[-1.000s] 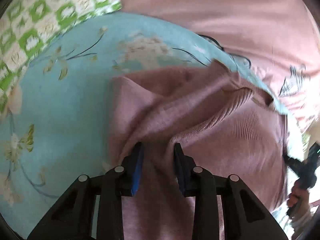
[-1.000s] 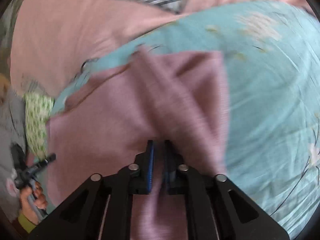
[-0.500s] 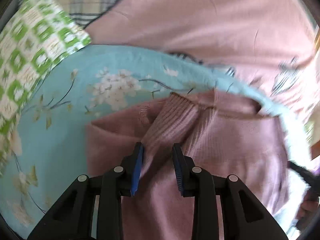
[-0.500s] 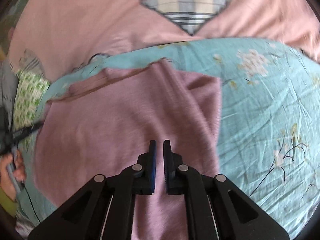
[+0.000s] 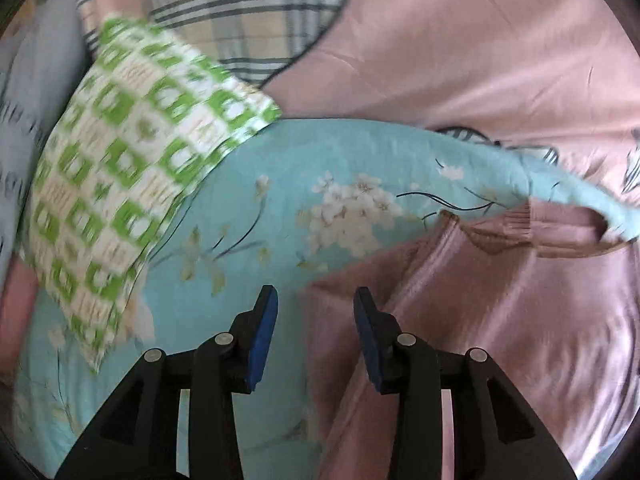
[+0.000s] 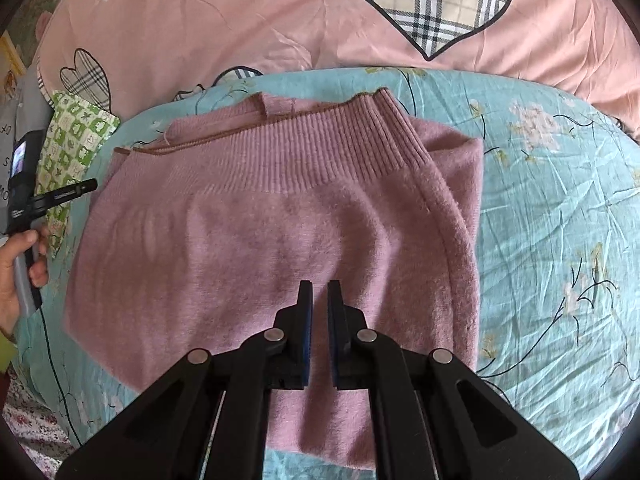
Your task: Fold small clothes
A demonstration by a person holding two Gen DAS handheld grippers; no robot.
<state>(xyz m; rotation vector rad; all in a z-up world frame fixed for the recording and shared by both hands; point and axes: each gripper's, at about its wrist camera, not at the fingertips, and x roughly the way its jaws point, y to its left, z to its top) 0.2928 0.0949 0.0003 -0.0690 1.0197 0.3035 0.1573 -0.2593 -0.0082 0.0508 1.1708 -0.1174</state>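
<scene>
A mauve knit garment [image 6: 260, 232] with a ribbed band [image 6: 304, 148] lies folded flat on a light blue floral cloth [image 6: 552, 208]. My right gripper [image 6: 319, 300] hovers over its near middle, jaws almost closed with a narrow gap, holding nothing. In the left wrist view the garment [image 5: 500, 320] fills the right side. My left gripper [image 5: 315, 308] is open and empty at the garment's left edge, above the blue cloth [image 5: 240, 240]. The left gripper also shows in the right wrist view [image 6: 60, 194], held in a hand at the far left.
A folded green-and-white checked cloth [image 5: 132, 184] lies to the left of the blue cloth; it also shows in the right wrist view [image 6: 72, 148]. A pink bedsheet [image 6: 240, 20] with plaid heart patches [image 6: 432, 0] lies behind.
My left gripper let go of the garment, opened wider and swung left off its edge. My right gripper released the fabric and pulled back; the garment now lies flat.
</scene>
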